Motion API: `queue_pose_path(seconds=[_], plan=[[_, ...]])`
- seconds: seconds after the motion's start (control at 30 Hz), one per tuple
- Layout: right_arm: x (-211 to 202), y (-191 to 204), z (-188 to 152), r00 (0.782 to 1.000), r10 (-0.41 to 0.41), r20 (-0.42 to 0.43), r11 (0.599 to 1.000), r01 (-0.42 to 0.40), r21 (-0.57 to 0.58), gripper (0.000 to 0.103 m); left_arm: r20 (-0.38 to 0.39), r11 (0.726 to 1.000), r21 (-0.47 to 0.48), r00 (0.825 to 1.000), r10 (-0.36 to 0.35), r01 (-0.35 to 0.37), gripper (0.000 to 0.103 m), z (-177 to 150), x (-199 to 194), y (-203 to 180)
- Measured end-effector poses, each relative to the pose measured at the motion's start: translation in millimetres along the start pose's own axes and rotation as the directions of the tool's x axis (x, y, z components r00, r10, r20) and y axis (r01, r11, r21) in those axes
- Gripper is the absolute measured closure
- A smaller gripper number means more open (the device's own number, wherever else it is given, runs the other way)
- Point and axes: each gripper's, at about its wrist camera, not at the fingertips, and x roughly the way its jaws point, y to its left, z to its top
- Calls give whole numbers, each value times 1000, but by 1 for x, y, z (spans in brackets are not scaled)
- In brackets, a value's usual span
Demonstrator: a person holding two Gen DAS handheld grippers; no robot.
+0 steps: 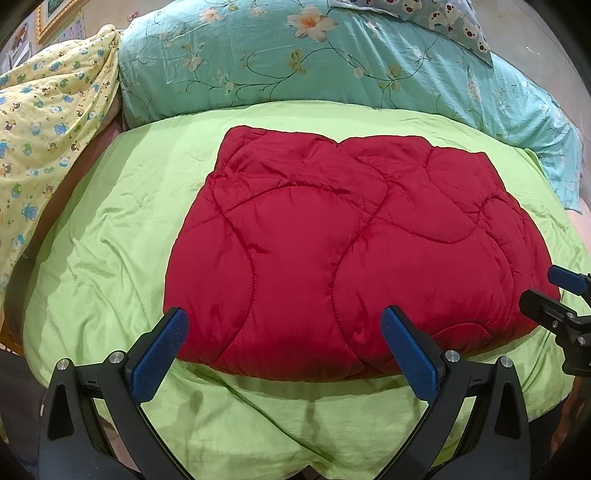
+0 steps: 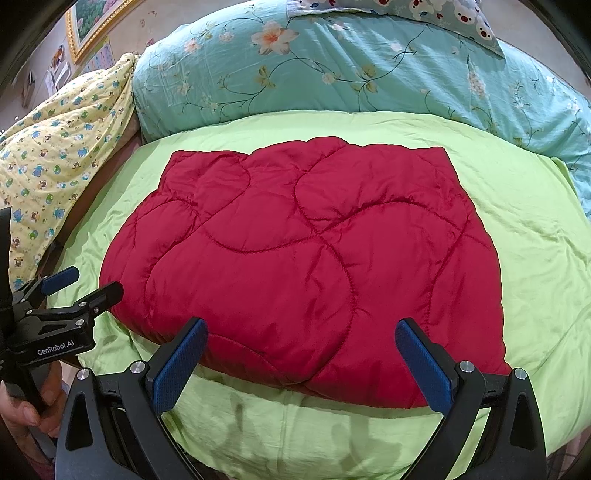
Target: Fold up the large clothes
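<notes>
I see the red quilted padded garment (image 1: pixel 351 254) lying folded into a thick, roughly rectangular block at the middle of the bed, on the lime-green smooth bedsheet (image 1: pixel 110 236). Its shell is a glossy, slightly crinkled fabric stitched in curved, wavy seams that divide it into puffy panels. The near edge is rounded and bulky; the far edge is straighter.

I hold the left gripper (image 1: pixel 284 350) just above the near edge of the garment. Its jaws are spread wide, empty, with blue textured pads (image 1: pixel 159 358) on black arms. The right gripper (image 2: pixel 301 365) sits likewise at the near edge, jaws spread, holding nothing. In the left wrist view the right gripper shows at the right margin (image 1: pixel 554 295), jaws apart. In the right wrist view the left gripper shows at the left margin (image 2: pixel 81 284), jaws apart, with a hand (image 2: pixel 26 410) around its handle.

Beyond the garment lies a teal cotton duvet with a floral vine print (image 1: pixel 332 62), rumpled, touching the far end of the green sheet. A pale yellow cloth printed with small bears (image 1: pixel 48 136) is heaped at the left. A grey-blue pillow printed with cartoon bear faces (image 2: pixel 424 14) rests on the teal duvet. A gold-framed picture (image 2: pixel 92 22) hangs on the wall at upper left.

The left gripper body reads "GenRobot.AI" (image 2: pixel 55 348) in white.
</notes>
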Motion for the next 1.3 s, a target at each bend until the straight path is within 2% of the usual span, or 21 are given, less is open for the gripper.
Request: queue_pose_path(seconds=[1.3], plan=[[6,-5,0,1000,2,-12,1000,-2,10,1,-3,1000,1,1000,-2,2,0,4,3,-1]])
